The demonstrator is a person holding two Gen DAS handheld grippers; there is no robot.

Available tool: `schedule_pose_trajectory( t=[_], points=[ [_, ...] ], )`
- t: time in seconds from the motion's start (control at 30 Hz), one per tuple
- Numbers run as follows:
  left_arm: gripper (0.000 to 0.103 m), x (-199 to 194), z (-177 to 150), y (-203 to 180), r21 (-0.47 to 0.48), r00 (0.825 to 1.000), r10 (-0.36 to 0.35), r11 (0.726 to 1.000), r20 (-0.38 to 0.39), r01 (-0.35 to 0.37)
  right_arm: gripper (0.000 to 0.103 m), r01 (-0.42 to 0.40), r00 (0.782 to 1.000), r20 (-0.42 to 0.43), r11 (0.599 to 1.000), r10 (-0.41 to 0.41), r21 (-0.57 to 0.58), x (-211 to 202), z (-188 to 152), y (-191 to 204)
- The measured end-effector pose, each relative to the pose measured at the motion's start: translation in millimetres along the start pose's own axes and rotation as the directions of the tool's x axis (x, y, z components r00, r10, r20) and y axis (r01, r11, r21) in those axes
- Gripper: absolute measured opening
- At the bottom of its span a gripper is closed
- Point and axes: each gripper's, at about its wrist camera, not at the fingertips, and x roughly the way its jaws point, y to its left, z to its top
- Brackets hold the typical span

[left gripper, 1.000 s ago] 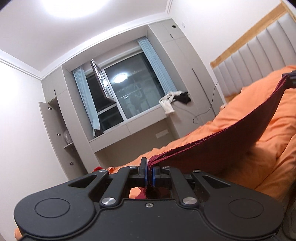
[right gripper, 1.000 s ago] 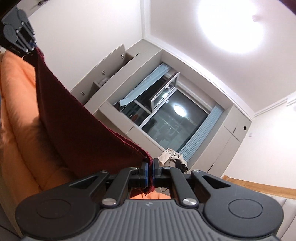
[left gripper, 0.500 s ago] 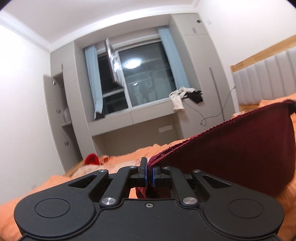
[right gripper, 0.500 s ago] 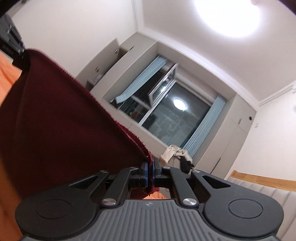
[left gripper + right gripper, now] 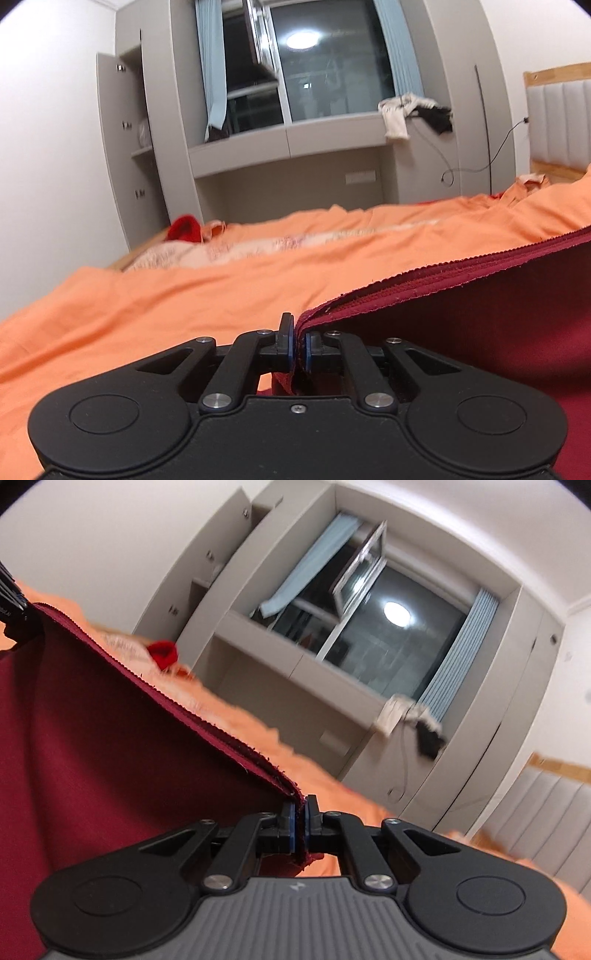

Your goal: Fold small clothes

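Orange bedding (image 5: pixel 229 291) fills the foreground of a bedroom, with a dark window (image 5: pixel 332 62) and grey built-in cabinets (image 5: pixel 159 122) behind it. Low over that bedding, the left tongs (image 5: pixel 296 347) point level toward the window, pinched narrow on a corner of the dark red garment (image 5: pixel 480 314); its layered hem runs off to the right of the tongs and leaves the frame. The right tongs (image 5: pixel 300 825) are rolled to one side, so the window (image 5: pixel 391 642) looks slanted, and they too are clamped on a corner of the dark red garment (image 5: pixel 110 738). From there the cloth stretches away to the other tongs at the left edge, where only a sliver shows. Between the two grips the garment hangs slack; its lower part is cut off. A small bright red item (image 5: pixel 183 228) lies on the bedding below the window, perhaps clothing, too blurred to name.
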Motion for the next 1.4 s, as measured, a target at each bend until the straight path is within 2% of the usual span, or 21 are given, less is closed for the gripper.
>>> schedule_pose_trajectory(
  t=[0.23, 0.33, 0.43, 0.47, 0.5, 0.53, 0.57, 0.67, 0.73, 0.8, 0.87, 1.0, 1.13, 1.3, 1.4],
  points=[
    [0.010, 53.8, -25.2, 0.2, -0.020, 0.994, -0.043, 0.999, -0.098, 0.041, 0.006, -0.055, 0.991, -0.118, 0.995, 0.064, 0.082, 33.5, -22.9, -7.3],
    [0.021, 65.4, -28.0, 3.5, -0.067, 0.990, -0.066, 0.996, -0.125, 0.058, 0.010, -0.056, 0.986, -0.153, 0.995, 0.068, 0.082, 40.5, -27.2, -7.9],
    [0.033, 72.1, -33.5, 9.6, -0.110, 0.986, -0.086, 0.992, -0.146, 0.070, 0.019, -0.047, 0.982, -0.177, 0.994, 0.063, 0.095, 43.5, -30.3, -10.3],
    [0.042, 72.3, -36.0, 12.1, -0.123, 0.985, -0.089, 0.990, -0.150, 0.070, 0.026, -0.042, 0.982, -0.182, 0.994, 0.060, 0.102, 43.1, -32.7, -9.4],
    [0.054, 72.4, -36.9, 15.3, -0.136, 0.985, -0.091, 0.988, -0.150, 0.070, 0.036, -0.035, 0.981, -0.186, 0.993, 0.055, 0.111, 42.6, -33.5, -11.1],
    [0.061, 70.6, -38.2, 18.7, -0.148, 0.986, -0.089, 0.987, -0.144, 0.068, 0.042, -0.028, 0.980, -0.191, 0.992, 0.052, 0.124, 42.4, -34.5, -13.3],
    [0.071, 67.8, -39.1, 22.3, -0.160, 0.988, -0.081, 0.985, -0.132, 0.059, 0.054, -0.026, 0.979, -0.195, 0.990, 0.053, 0.140, 42.4, -34.7, -16.4],
    [0.078, 58.1, -39.1, 30.8, -0.183, 0.993, -0.058, 0.982, -0.106, 0.038, 0.072, -0.041, 0.976, -0.200, 0.980, 0.081, 0.195, 37.8, -36.9, -24.8],
    [0.082, 54.5, -40.8, 34.8, -0.197, 0.992, -0.060, 0.980, -0.108, 0.038, 0.082, -0.064, 0.973, -0.203, 0.970, 0.113, 0.233, 35.1, -39.4, -31.7],
    [0.084, 54.5, -43.8, 36.6, -0.198, 0.990, -0.066, 0.979, -0.121, 0.041, 0.096, -0.099, 0.966, -0.203, 0.955, 0.160, 0.280, 33.7, -44.4, -38.9],
    [0.084, 58.8, -48.6, 35.3, -0.178, 0.987, -0.062, 0.983, -0.146, 0.036, 0.103, -0.108, 0.960, -0.216, 0.947, 0.179, 0.303, 32.5, -48.0, -41.5],
    [0.085, 74.0, -60.4, 29.3, -0.124, 0.973, -0.010, 0.992, -0.232, -0.020, 0.102, -0.062, 0.944, -0.296, 0.956, 0.149, 0.286, 38.5, -61.7, -40.0],
    [0.089, 81.8, -65.4, 29.8, -0.129, 0.966, 0.002, 0.991, -0.260, -0.037, 0.102, -0.039, 0.938, -0.310, 0.934, 0.157, 0.354, 41.8, -71.4, -51.6],
    [0.093, 84.6, -67.6, 33.6, -0.155, 0.960, 0.004, 0.987, -0.280, -0.049, 0.102, -0.005, 0.945, -0.305, 0.933, 0.123, 0.360, 35.2, -70.1, -54.3],
    [0.094, 82.3, -67.3, 36.1, -0.175, 0.960, 0.008, 0.983, -0.279, -0.059, 0.102, -0.037, 0.959, -0.242, 0.916, 0.144, 0.399, 25.7, -66.7, -60.5]
  ],
)
